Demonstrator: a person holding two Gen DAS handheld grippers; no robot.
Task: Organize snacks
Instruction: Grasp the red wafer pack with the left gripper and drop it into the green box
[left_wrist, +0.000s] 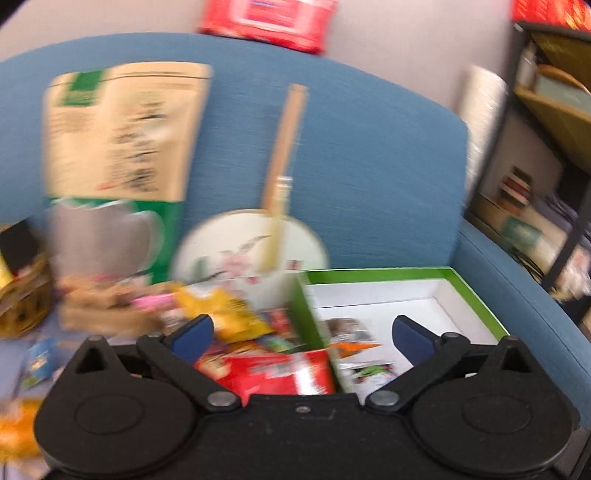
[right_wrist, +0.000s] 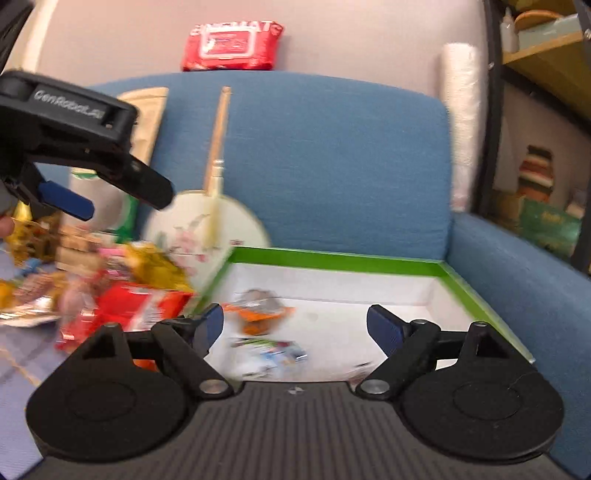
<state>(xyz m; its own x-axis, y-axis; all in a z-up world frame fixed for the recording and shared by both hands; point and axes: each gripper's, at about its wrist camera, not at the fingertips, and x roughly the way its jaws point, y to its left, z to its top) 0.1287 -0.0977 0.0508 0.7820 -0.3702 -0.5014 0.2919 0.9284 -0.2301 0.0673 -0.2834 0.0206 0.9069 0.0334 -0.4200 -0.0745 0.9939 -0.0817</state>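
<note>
On the blue sofa (right_wrist: 332, 166), running left to right: lying at the far left, a blurred heap of loose snack packets (right_wrist: 110, 280), gold, pink, yellow and red, too smeared to name singly. Standing just behind the heap, leaning against the backrest, a tall tan and green pouch (left_wrist: 122, 147). Leaning beside the pouch, handle up, a round white fan (right_wrist: 207, 225) painted with pink blossoms. Lying nearest the box, touching or just short of its left wall, a red packet (right_wrist: 140, 306). Sitting to the right of the heap, a green-rimmed white box (right_wrist: 332, 256) against the sofa's arm. Resting inside the box on its white floor, an orange and grey packet (right_wrist: 258, 310), and nearer the camera a few small white wrappers (right_wrist: 269, 354), blurred.

Hovering above the heap in the right wrist view, the left gripper (right_wrist: 122, 199), jaws parted wide, blue pads showing, holding nothing. Straddling the box's left wall in its own view, the same gripper (left_wrist: 301, 334), with the red packet and a yellow packet (left_wrist: 229, 314) lying between its spread fingers but ungripped.

Hanging over the box's near edge, the right gripper (right_wrist: 295, 325), jaws spread wide apart, gripping nothing, the orange packet showing between the fingers, beyond them.

Perching on top of the backrest, a red wipes pack (right_wrist: 232, 46). Standing at the far right, a white roll (right_wrist: 461, 125) beside a dark shelf unit (right_wrist: 491, 110).
</note>
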